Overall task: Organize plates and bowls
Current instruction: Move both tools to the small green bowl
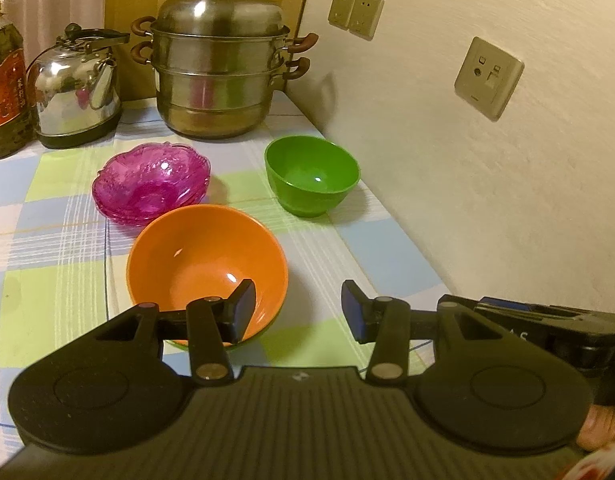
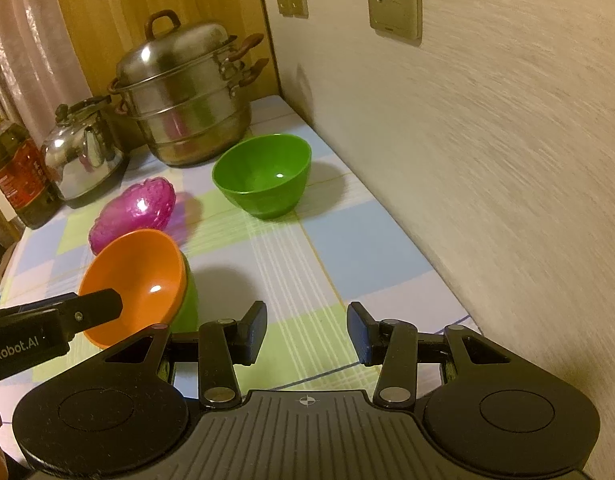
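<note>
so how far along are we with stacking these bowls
Partly done. The pink glass dishes already sit stacked, and the orange bowl is nested in a green one. Nothing is in hand: the left claw and the right claw are both open. The other green bowl stands alone, left to stack.

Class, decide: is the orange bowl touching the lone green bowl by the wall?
Apart. The right wrist view shows bare checked cloth between the orange bowl and the green bowl; the left wrist view agrees.
</note>
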Available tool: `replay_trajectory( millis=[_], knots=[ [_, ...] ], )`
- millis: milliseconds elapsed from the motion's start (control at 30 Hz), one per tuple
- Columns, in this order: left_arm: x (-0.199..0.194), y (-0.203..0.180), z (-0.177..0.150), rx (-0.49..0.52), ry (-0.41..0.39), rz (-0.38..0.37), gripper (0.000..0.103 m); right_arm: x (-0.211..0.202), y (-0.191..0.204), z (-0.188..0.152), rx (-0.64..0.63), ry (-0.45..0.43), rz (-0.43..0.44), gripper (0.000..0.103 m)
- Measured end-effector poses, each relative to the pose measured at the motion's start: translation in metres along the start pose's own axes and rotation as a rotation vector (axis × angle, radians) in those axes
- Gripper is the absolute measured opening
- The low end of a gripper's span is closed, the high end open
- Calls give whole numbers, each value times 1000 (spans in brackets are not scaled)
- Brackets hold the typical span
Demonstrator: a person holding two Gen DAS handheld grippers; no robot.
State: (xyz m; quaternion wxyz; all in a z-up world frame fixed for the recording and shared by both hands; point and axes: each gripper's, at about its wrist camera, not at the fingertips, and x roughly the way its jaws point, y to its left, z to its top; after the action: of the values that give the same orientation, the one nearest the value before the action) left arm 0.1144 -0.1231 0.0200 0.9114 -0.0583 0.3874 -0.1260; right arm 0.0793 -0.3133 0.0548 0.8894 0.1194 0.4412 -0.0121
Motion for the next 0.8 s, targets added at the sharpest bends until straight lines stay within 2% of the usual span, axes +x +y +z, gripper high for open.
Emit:
replay_trajectory(
  millis=[433, 800],
  knots=[
    [28, 6, 23, -7, 41, -45, 43, 21, -8, 16, 30, 24, 17, 45],
    [82, 27, 77, 7, 70, -35, 43, 61, -14, 60, 91, 15, 64, 45]
  ],
)
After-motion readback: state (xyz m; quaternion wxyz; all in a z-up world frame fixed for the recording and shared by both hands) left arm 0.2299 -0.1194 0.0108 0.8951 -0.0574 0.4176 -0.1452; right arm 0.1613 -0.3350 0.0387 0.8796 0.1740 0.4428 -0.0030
